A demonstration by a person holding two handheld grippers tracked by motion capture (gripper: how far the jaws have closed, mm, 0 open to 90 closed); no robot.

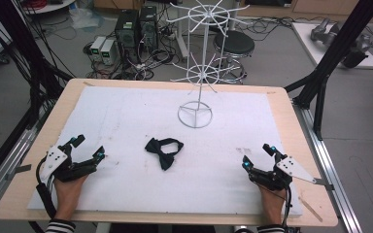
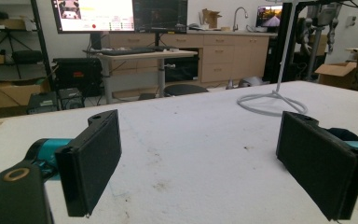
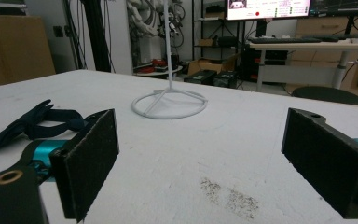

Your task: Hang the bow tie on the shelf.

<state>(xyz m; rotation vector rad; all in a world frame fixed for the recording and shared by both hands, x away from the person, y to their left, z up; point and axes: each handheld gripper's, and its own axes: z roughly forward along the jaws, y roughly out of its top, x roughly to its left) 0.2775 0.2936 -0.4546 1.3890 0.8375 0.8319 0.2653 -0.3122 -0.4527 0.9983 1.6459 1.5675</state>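
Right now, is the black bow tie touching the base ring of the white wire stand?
Apart. The high view shows bare white mat between the bow tie and the stand's base ring; the right gripper view shows the same gap.

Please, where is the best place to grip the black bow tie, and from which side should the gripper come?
Probably at the knot of the bow tie, where the wings narrow, coming from above with the jaws across it. It lies flat on the white mat, so a side approach gives little to pinch.

Your bow tie [image 1: 163,151] is plain black on the white mat [image 1: 126,121]; the wire stand [image 1: 195,114] is white, your grippers' jaws are black with teal tips, and your sleeve [image 1: 59,226] is black-and-white striped
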